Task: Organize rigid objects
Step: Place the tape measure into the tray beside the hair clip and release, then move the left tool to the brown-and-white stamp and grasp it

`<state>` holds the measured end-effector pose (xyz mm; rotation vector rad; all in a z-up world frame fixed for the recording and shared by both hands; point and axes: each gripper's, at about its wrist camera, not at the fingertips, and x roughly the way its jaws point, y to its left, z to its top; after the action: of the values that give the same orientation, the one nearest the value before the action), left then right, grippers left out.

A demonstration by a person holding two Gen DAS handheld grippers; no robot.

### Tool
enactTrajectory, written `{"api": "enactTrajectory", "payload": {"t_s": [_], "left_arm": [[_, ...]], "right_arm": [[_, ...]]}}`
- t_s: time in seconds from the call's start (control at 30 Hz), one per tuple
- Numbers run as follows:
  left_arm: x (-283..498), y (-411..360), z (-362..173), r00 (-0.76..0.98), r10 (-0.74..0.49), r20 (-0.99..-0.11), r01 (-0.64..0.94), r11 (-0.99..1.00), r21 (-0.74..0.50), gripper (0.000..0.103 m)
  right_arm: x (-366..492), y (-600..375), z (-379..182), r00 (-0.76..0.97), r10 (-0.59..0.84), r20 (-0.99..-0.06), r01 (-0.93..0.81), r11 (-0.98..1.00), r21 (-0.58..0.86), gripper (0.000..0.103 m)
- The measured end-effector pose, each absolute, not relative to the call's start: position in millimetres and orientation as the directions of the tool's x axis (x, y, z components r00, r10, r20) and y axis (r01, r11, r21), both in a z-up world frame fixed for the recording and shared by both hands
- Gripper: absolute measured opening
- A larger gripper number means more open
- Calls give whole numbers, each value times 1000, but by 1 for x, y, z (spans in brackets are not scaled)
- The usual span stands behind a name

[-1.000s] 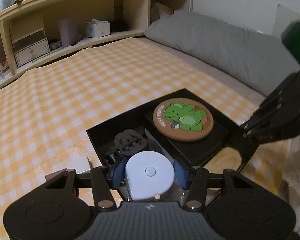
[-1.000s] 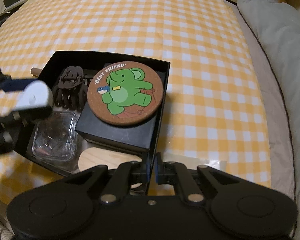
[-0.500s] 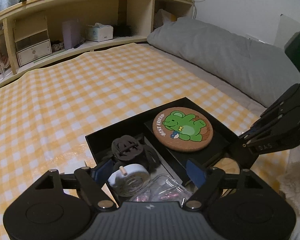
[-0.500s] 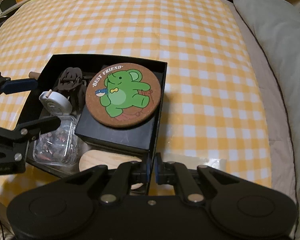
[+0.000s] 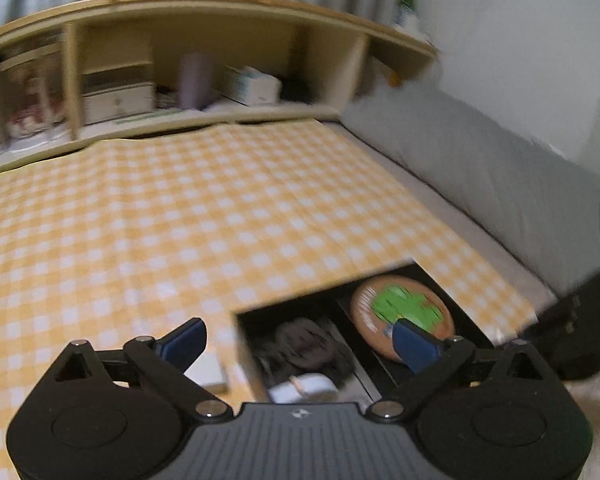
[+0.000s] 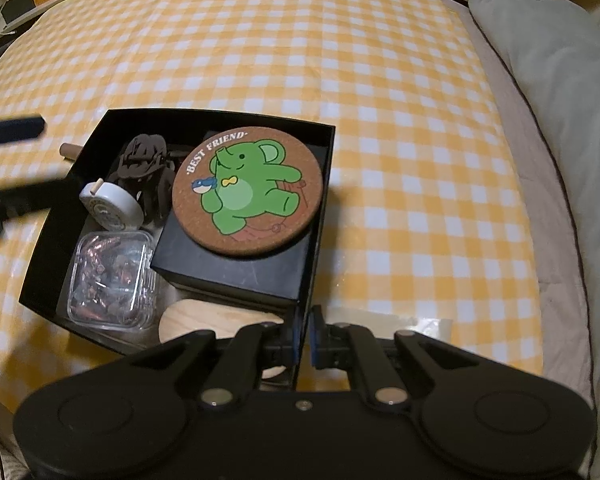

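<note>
Clearly risky: right gripper pinching black box wall at six o'clock; left gripper opening, empty; could tip box.

My left gripper is tipped gently downward, its jaws opening wide with nothing pressed between the blue pads. My right gripper points steeply down, its jaws pinched nearly together on a thin black wall that runs up between the pads.
</note>
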<state>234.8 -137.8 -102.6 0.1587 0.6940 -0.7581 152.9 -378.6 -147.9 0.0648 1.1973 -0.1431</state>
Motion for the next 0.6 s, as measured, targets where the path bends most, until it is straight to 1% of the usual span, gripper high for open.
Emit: {"api": "enactTrajectory", "payload": {"t_s": [0.2,0.33,0.43,0.5,0.53,0.6], "left_arm": [[261,-107,-103,606,-505,-614,553,823,-131,102],[275,-90,-122,644,-437,-628,481,870,-112,103],[284,-82,-138,655,-411,-634,474,877,-79,102],[287,-79,-149,652,-404,-641,484,873,-57,100],[288,-77,-156,646,-408,-645,495,867,-53,97],[288,-74,-165,632,-424,-649,526,849,-42,95]], "right_arm": [[153,-378,-148,359,-79,-930,144,989,-29,6],[154,-377,-147,359,-81,-930,141,989,-32,6],[154,-376,-146,358,-82,-930,132,991,-37,6],[154,-376,-147,356,-81,-931,127,991,-37,6],[153,-376,-147,355,-79,-932,125,991,-37,6],[154,-377,-149,352,-77,-933,122,992,-36,6]]}}
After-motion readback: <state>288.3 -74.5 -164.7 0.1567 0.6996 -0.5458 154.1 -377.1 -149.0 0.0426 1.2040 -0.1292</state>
